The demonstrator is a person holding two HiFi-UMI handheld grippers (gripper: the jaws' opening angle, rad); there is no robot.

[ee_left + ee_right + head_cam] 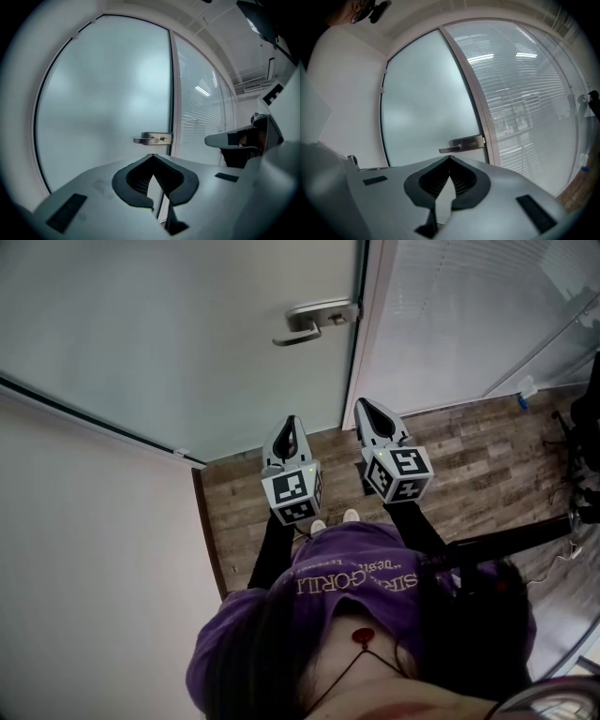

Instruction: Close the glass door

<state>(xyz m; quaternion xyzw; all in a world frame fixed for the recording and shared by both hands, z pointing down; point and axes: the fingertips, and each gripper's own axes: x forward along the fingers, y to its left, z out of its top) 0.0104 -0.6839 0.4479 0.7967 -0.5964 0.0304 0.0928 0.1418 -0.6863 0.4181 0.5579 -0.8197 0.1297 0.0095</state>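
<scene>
The frosted glass door (169, 324) stands in front of me, its latch edge lying along the white frame (375, 324). Its metal lever handle (314, 320) sits at that edge and also shows in the left gripper view (152, 138) and the right gripper view (461, 144). My left gripper (290, 423) is held short of the door, below the handle, shut with nothing between its tips (152, 155). My right gripper (366, 407) hangs beside it near the frame, its tips (450, 158) also together and empty. Neither gripper touches the door or the handle.
A white wall (84, 521) runs along the left. Right of the frame is a glass partition with slatted blinds (469, 306). Wooden floor (487, 456) lies below, with dark furniture (581, 456) at the far right. My shoes (333, 519) stand close to the door.
</scene>
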